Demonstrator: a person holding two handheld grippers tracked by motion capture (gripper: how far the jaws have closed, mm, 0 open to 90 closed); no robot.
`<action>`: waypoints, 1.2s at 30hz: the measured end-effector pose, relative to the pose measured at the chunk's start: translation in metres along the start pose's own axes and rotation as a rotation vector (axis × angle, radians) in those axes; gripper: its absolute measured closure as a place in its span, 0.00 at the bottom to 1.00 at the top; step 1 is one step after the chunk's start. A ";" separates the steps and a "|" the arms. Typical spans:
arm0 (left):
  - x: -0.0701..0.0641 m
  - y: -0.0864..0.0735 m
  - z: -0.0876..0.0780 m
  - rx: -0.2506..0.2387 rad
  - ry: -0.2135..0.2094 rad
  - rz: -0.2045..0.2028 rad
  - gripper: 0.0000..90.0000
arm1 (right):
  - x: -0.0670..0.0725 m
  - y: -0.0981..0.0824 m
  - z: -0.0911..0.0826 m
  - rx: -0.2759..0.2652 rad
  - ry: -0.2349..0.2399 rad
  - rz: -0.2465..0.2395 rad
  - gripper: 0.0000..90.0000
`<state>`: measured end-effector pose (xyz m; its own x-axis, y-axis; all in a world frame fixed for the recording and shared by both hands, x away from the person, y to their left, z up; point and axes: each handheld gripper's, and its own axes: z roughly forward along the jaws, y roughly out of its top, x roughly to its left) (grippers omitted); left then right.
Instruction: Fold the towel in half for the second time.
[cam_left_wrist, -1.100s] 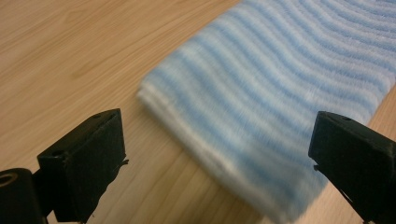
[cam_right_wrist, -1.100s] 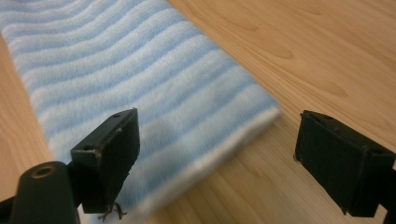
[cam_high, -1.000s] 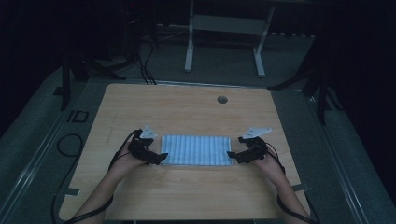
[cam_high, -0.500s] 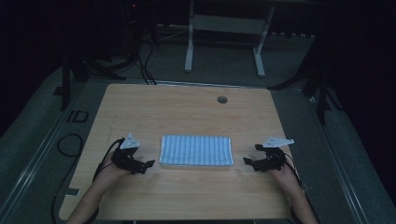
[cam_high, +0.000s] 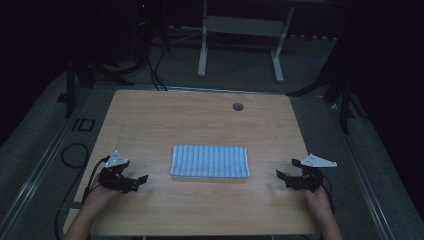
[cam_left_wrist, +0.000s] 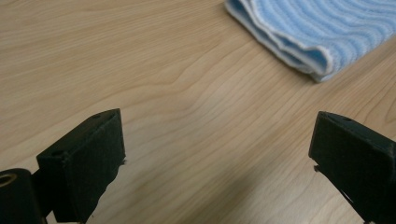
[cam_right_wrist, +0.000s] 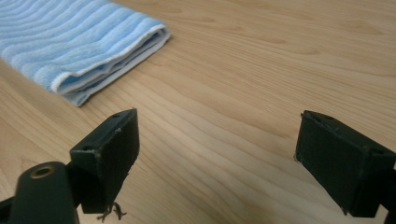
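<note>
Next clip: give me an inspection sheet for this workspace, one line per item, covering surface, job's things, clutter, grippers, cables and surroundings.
Surface: light wooden table, with a round hole near its far edge.
Job's things: blue striped towel, folded into a flat rectangle at the table's middle; layered edges show in both gripper views.
Clutter: nothing seen on the table besides the towel.
Grippers: left gripper and right gripper both open, holding nothing, each apart from the towel at its own side.
Cables: one cable trails from the left gripper; dark cables lie on the floor beyond the table.
Surroundings: dim room, white table frame behind, grey floor.
</note>
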<state>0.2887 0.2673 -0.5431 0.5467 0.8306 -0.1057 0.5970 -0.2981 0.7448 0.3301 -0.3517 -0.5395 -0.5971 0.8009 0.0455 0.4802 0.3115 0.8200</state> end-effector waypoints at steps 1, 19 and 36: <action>0.001 -0.002 -0.002 -0.003 0.007 -0.009 0.04 | 0.000 -0.001 -0.002 0.001 -0.025 0.006 0.15; 0.020 -0.026 -0.026 -0.140 0.137 -0.144 0.04 | -0.012 -0.026 -0.028 -0.139 -0.253 0.166 0.15; 0.017 -0.032 -0.026 -0.165 0.204 -0.154 0.04 | -0.023 -0.033 -0.030 -0.179 -0.319 0.233 0.15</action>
<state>0.2635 0.3029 -0.5518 0.3181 0.9424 -0.1032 0.5506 -0.0950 0.8293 0.3086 -0.3961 -0.5507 -0.2433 0.9662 0.0855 0.4433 0.0324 0.8958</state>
